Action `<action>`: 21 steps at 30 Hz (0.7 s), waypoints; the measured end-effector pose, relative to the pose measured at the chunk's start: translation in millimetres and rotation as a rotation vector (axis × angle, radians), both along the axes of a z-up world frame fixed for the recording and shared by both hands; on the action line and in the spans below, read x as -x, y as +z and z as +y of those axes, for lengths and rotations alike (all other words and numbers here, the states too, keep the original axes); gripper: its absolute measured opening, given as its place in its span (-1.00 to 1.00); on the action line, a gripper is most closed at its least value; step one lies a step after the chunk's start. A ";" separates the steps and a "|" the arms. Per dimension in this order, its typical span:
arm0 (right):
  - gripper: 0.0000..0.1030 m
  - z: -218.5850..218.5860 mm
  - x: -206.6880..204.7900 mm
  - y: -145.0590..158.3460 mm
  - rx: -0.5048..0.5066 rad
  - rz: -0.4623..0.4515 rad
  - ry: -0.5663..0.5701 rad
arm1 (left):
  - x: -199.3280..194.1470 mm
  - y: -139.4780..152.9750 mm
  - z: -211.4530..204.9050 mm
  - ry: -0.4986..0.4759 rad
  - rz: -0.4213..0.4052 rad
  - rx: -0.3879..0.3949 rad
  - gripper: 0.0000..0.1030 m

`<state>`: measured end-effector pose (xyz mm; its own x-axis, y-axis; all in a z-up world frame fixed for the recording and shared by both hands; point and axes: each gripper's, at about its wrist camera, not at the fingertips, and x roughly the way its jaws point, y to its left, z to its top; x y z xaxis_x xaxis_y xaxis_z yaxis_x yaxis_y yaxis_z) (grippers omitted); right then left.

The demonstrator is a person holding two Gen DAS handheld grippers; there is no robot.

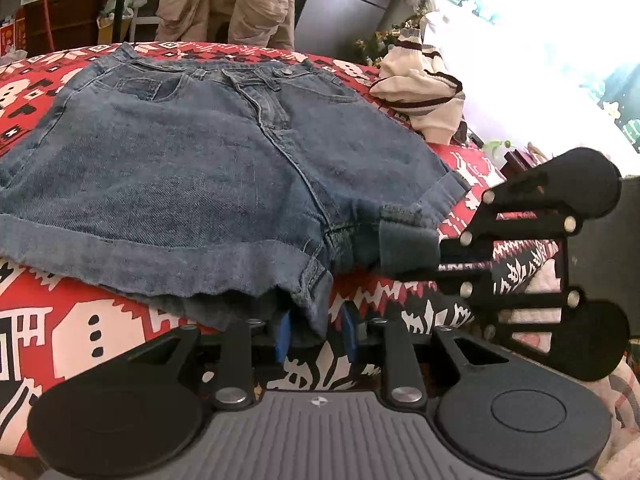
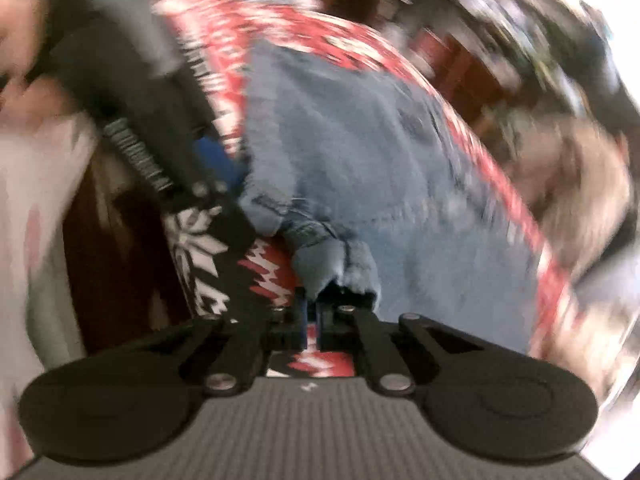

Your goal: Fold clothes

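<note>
denim shorts (image 1: pixel 192 168) flat on red patterned cover (image 1: pixel 80 336) | left gripper (image 1: pixel 314 338) pinching near hem at crotch | right gripper (image 2: pixel 316 312) clamped on cuff corner, at shorts' right edge

Each tool (image 1: pixel 314 334) is black, with silver screws, blue pads and ribbed grey base.

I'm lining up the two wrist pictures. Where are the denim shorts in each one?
Left wrist view: the denim shorts fill the centre and left, with the hem at the bottom.
Right wrist view: the denim shorts, blurred, run from the top centre down to the jaws.
Shared landmark: the red patterned cloth beneath them.
</note>
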<state>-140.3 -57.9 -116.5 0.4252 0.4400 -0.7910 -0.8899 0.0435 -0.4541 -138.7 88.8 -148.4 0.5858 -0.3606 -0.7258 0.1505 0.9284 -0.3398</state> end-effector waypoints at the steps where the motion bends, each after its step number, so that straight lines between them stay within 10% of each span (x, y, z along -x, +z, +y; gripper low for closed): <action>1: -0.94 1.9 4.0 -2.6 0.028 -0.020 0.043 | 0.0 -0.2 0.4 0.003 0.001 0.002 -0.53; 7: -0.94 5.5 11.1 -26.5 0.097 -0.037 0.112 | -0.1 -1.4 3.5 0.007 0.011 0.018 -0.53; 13: -0.93 -15.4 -29.7 -14.9 -0.164 0.299 -0.238 | -1.2 -3.7 1.6 0.001 0.013 0.026 -0.72; 21: -0.94 -45.7 -37.4 -7.7 -0.291 0.478 -0.403 | 0.4 -1.4 2.0 -0.002 0.014 0.036 -0.72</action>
